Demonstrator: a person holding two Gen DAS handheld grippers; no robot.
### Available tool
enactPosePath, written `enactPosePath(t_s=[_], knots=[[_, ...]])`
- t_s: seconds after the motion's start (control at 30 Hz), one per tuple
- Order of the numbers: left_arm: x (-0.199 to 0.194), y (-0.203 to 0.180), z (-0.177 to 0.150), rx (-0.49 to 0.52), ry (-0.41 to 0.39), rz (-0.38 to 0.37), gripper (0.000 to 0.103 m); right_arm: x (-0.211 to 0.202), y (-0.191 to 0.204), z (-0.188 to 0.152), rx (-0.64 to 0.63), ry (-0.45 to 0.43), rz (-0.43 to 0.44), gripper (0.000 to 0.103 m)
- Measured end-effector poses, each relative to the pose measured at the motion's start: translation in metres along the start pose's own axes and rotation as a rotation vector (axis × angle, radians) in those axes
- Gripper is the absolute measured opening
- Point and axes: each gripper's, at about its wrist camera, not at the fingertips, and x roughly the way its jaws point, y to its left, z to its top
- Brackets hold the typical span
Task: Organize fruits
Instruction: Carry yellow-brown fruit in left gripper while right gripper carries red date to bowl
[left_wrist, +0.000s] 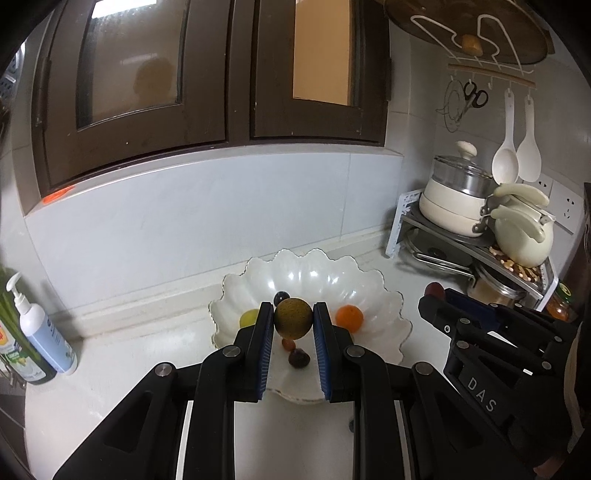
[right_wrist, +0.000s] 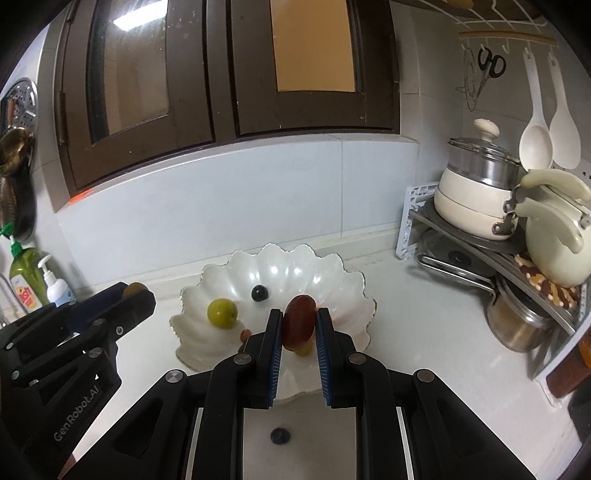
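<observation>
Fruit is gripped in both tools above the near rim of a white scalloped bowl (left_wrist: 369, 280), which is set on the pale table (left_wrist: 147, 354) below a dark-framed window. The left tool (left_wrist: 293, 318) is closed on a round brownish-green fruit (left_wrist: 293, 318), pinched between its blue-lined fingers and held over the bowl's front half. The right tool (right_wrist: 298, 325) is clamped on a reddish-brown oblong fruit (right_wrist: 299, 323), likewise raised above the bowl's near edge.

Inside the bowl, a yellow-green fruit (right_wrist: 221, 313) is seen at its left side, a small dark berry (right_wrist: 259, 293) near its centre, and an orange fruit (left_wrist: 349, 317) toward its right. Two small reddish-brown pieces (left_wrist: 298, 358) are seen in the left view at the bowl's front.

To the bowl's right, a corner rack (right_wrist: 417, 221) carries a cream pot and a kettle; to its left, a white pump bottle (left_wrist: 44, 332) is stood against the wall.
</observation>
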Motion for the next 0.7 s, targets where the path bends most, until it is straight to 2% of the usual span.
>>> enactPosePath(t_s=[0.4, 0.7], knots=[[0.043, 0.005, 0.022, 0.003, 0.06, 0.003, 0.022, 0.045, -0.006, 0.026, -0.029, 0.053, -0.01, 0.019], [0.089, 0.005, 0.031, 0.015, 0.161, 0.005, 0.022, 0.087, -0.016, 0.038, -0.036, 0.135, -0.027, 0.019]])
